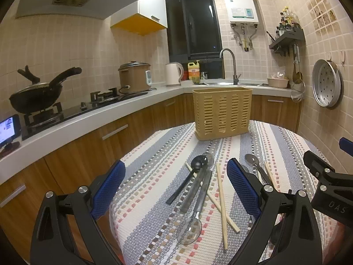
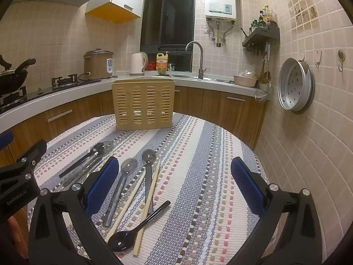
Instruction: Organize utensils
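Note:
A tan slotted utensil holder (image 1: 222, 113) (image 2: 143, 103) stands upright at the far side of the striped round table. In the left wrist view, a black spoon (image 1: 187, 178), clear spoons (image 1: 192, 220) and wooden chopsticks (image 1: 221, 205) lie in a loose pile between the fingers of my left gripper (image 1: 176, 187), which is open and empty above them. In the right wrist view, a black spoon (image 2: 136, 227), two clear spoons (image 2: 123, 185), and two chopsticks (image 2: 147, 201) lie near the left finger of my right gripper (image 2: 174, 187), also open and empty.
The table's striped woven cloth (image 2: 198, 176) runs to a rounded edge. Behind it curves a kitchen counter (image 1: 88, 119) with a wok (image 1: 37, 95), rice cooker (image 1: 134, 76), kettle (image 1: 173, 74) and sink tap (image 1: 231, 66). A tiled wall with a hanging steamer tray (image 2: 294, 85) stands close on the right.

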`<state>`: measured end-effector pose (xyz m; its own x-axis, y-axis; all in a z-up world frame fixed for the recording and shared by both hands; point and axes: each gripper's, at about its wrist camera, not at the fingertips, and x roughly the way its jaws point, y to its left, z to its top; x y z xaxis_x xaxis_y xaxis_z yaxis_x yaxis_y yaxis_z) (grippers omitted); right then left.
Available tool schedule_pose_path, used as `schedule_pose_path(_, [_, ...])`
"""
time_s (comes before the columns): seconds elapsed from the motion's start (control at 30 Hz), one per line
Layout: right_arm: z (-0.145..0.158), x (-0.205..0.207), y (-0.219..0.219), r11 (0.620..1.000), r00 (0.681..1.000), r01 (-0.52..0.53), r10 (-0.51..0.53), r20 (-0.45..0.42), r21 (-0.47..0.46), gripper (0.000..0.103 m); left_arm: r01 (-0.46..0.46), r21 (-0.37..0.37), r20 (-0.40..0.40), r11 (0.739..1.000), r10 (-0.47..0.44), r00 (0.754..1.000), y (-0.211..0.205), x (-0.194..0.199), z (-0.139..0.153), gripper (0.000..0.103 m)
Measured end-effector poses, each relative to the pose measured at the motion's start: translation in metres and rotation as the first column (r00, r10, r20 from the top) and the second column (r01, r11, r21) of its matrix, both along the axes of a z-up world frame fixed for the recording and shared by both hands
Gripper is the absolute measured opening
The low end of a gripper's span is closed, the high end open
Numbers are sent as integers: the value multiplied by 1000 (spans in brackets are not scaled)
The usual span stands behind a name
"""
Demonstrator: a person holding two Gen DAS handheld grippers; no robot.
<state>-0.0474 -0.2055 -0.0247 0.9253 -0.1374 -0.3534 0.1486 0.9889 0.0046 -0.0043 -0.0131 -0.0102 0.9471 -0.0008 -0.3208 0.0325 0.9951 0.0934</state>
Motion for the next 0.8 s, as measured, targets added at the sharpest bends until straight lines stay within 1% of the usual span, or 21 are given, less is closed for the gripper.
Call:
schedule_pose_path(0.17, [-1, 0, 1, 1000, 1000, 4, -4, -3, -10, 97, 3, -2, -1, 1000, -3, 1000, 3, 1, 0, 90])
schedule_pose_path(0.27, [0, 1, 1, 999, 1000, 24, -24, -3, -26, 97, -24, 44, 24, 999, 23, 999, 7, 2, 1, 90])
schedule_pose_path(0.37, [5, -1, -6, 996, 996, 88, -87, 19, -29, 97, -46, 91, 31, 995, 43, 999, 21, 9, 6, 90])
schedule_pose_path(0.4, [7, -1, -9, 996, 995, 92, -92, 23, -21, 97, -35, 94, 22, 995, 33, 999, 26, 12, 9, 90])
schedule_pose_path(0.43, [10, 1, -14, 998, 997, 68, -68, 18, 14, 97, -12, 95, 2, 995, 12, 1000, 31, 17, 12, 90])
schedule_pose_path(0.5, [15, 5, -24, 996, 1000, 9, -10, 3, 94, 97, 71, 96, -95, 993, -62, 993, 42, 35, 14, 90])
schedule_pose_path(0.53, [19, 10, -31, 990, 1000, -6, 8, -9, 139, 97, 107, 92, -141, 990, -93, 986, 46, 43, 15, 86])
schedule_pose_path(0.57, [23, 14, -35, 987, 1000, -19, 22, -18, 161, 97, 144, 77, -186, 987, -128, 974, 51, 54, 15, 80])
schedule_pose_path(0.6, [28, 20, -39, 985, 998, -31, 38, -40, 170, 97, 179, 48, -231, 983, -164, 959, 57, 64, 15, 79])
schedule_pose_path(0.67, [35, 33, -41, 986, 994, -48, 62, -84, 157, 96, 229, -41, -305, 973, -230, 924, 68, 85, 13, 77])
schedule_pose_path(0.7, [39, 44, -42, 985, 987, -79, 98, -123, 150, 93, 255, -93, -341, 962, -272, 900, 74, 96, 12, 75])
schedule_pose_path(0.73, [41, 51, -41, 984, 982, -94, 116, -148, 148, 87, 278, -139, -370, 950, -310, 876, 79, 107, 11, 70])
schedule_pose_path(0.8, [42, 68, -40, 983, 965, -120, 149, -215, 141, 79, 296, -193, -432, 935, -352, 830, 81, 126, 5, 64])
